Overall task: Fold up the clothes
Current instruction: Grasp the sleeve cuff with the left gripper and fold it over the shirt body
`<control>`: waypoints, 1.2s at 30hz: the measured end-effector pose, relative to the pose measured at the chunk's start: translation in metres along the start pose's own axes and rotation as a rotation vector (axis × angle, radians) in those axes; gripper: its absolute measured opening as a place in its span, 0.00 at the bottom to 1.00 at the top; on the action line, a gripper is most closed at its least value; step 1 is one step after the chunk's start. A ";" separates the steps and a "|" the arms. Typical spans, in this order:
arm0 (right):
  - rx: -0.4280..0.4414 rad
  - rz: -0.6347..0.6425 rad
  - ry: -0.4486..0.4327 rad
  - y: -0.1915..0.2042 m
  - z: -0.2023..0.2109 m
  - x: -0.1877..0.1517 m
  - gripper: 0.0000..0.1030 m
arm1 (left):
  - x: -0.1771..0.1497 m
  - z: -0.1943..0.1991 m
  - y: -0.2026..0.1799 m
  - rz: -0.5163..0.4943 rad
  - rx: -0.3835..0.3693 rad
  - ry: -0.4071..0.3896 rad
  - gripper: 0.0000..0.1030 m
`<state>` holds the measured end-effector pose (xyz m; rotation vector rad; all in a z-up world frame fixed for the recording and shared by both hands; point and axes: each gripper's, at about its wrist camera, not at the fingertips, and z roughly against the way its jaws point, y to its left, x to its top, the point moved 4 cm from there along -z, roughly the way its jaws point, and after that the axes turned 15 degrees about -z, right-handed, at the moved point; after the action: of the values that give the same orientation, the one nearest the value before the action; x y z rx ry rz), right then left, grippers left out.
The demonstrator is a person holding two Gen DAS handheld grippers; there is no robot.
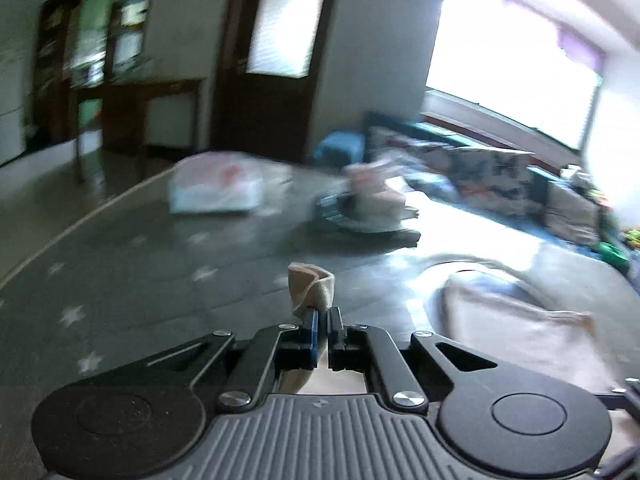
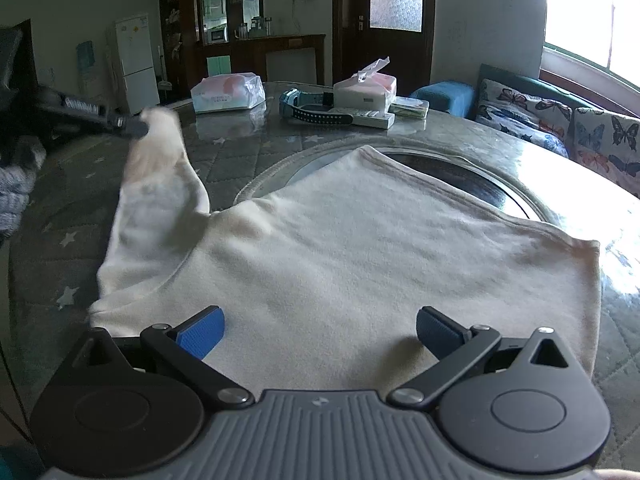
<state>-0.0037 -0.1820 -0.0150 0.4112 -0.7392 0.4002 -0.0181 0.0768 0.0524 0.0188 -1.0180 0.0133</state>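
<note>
The cream-coloured, soft knit long-sleeved top (image 2: 360,248) is lying spread flat on the table, its fleecy body reaching from just under the right gripper's fingers out to a ribbed edge ahead of them. One sleeve is rising off the cloth to the left of those fingers, lifted by its cuff (image 1: 311,286), which is curling in a small roll just beyond the left gripper's fingertips. The left gripper (image 1: 322,316) is pinching that cuff, its blue-padded fingers pressed together on the fabric. In the right wrist view this gripper is showing as a dark blurred bar at the sleeve's raised end. The right gripper (image 2: 320,330) is hovering low over the near part of the garment with its blue ribbed pads (image 2: 202,332) spread wide apart, gripping nothing; whether they are touching the cloth is hard to judge from this angle.

The grey quilted table cover with white stars (image 2: 60,264) is lying under the top, and a round glass turntable (image 2: 472,184) is sitting ahead of the right fingers, partly covered by the garment. Farther ahead are resting a plastic-wrapped tissue pack (image 2: 228,94), an open white tissue box (image 2: 366,90) and a blue-and-black strapped watch (image 2: 316,110). To the right of the fingers a sofa with butterfly-print cushions (image 2: 528,112) is standing below a bright window; a dark wooden door (image 2: 384,16) and a white fridge (image 2: 136,64) are standing at the far wall.
</note>
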 end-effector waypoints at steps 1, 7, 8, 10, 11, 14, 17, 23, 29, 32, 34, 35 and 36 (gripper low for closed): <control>0.002 0.002 0.000 0.000 0.003 -0.001 1.00 | 0.006 0.005 -0.010 -0.013 -0.030 -0.013 0.04; 0.008 0.020 -0.032 0.000 0.028 -0.004 1.00 | 0.037 0.037 -0.076 -0.093 -0.209 -0.087 0.04; 0.007 0.020 -0.041 -0.001 0.033 -0.005 1.00 | 0.041 0.041 -0.088 -0.103 -0.240 -0.095 0.04; 0.007 0.016 -0.057 -0.004 0.043 -0.006 1.00 | 0.048 0.049 -0.113 -0.126 -0.298 -0.109 0.04; 0.009 0.011 -0.064 -0.006 0.047 -0.007 1.00 | 0.050 0.051 -0.125 -0.141 -0.325 -0.113 0.04; 0.002 -0.004 -0.080 -0.011 0.056 -0.012 1.00 | 0.054 0.055 -0.164 -0.189 -0.406 -0.120 0.04; 0.000 -0.032 -0.091 -0.019 0.063 -0.018 1.00 | 0.050 0.051 -0.199 -0.238 -0.487 -0.096 0.04; -0.003 -0.075 -0.119 -0.032 0.073 -0.027 1.00 | 0.034 0.042 -0.261 -0.322 -0.646 -0.026 0.04; -0.018 -0.121 -0.152 -0.045 0.081 -0.035 1.00 | 0.018 0.036 -0.274 -0.343 -0.736 0.050 0.08; -0.019 -0.139 -0.160 -0.050 0.084 -0.035 1.00 | 0.017 0.035 -0.262 -0.343 -0.733 0.053 0.32; -0.025 -0.145 -0.164 -0.053 0.087 -0.035 1.00 | 0.018 0.033 -0.246 -0.346 -0.680 0.043 0.40; -0.027 -0.148 -0.165 -0.054 0.088 -0.035 1.00 | 0.018 0.032 -0.237 -0.347 -0.649 0.036 0.40; -0.030 -0.151 -0.167 -0.056 0.089 -0.035 1.00 | 0.019 0.030 -0.228 -0.349 -0.619 0.030 0.40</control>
<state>-0.0497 -0.2799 0.0078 0.4732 -0.8696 0.2142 -0.0293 -0.1518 0.0824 -0.3672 -0.9427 -0.6168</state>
